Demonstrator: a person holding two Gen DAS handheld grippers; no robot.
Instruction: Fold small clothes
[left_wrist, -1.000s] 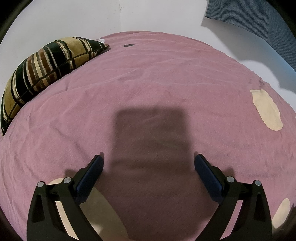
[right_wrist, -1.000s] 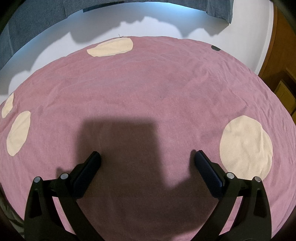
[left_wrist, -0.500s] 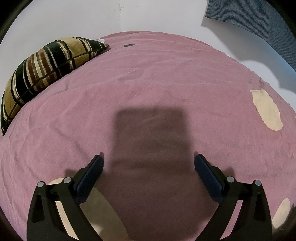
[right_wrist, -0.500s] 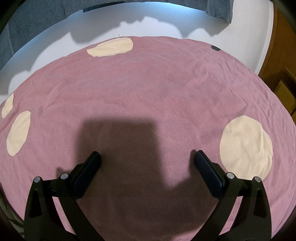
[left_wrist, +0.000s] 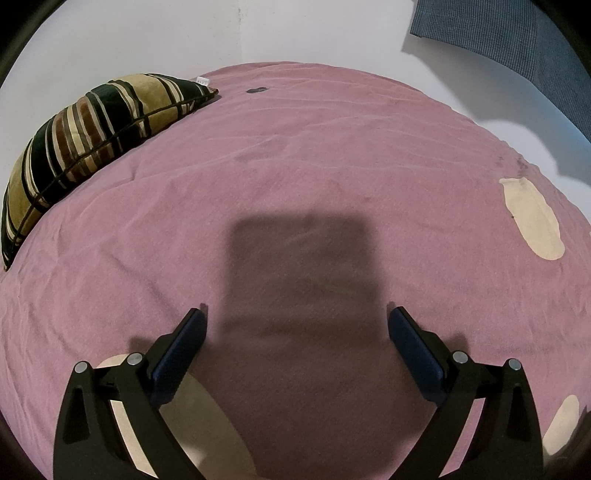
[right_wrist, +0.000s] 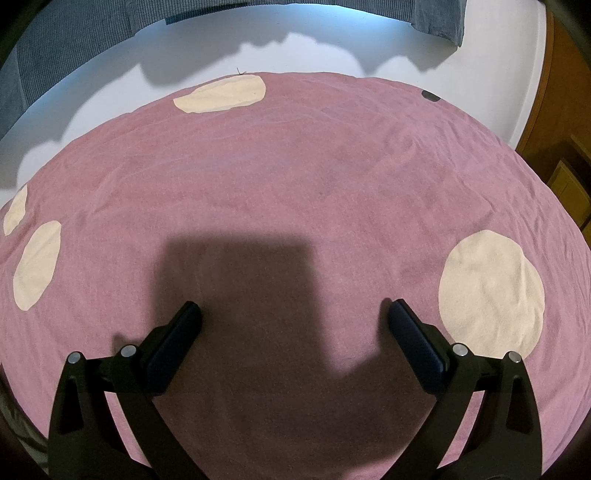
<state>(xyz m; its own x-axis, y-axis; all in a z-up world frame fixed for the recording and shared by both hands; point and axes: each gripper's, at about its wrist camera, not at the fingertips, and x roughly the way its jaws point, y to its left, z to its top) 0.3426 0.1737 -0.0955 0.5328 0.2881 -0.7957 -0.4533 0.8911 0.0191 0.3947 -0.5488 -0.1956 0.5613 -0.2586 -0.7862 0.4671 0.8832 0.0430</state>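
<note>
Both the left gripper (left_wrist: 295, 321) and the right gripper (right_wrist: 293, 314) hover spread wide and empty above the pink, cream-spotted bed cover (right_wrist: 314, 177), apparently waiting, since no small garment to fold shows anywhere on the bed.

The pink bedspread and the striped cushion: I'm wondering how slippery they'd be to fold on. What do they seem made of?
The pink bedspread looks like matte woven cotton or a brushed blend: fine soft creases, no sheen, with cream round patches of similar cloth. The striped cushion looks like velvet or chenille: its gold bands catch a soft gleam. Neither can be settled by sight alone.
</note>
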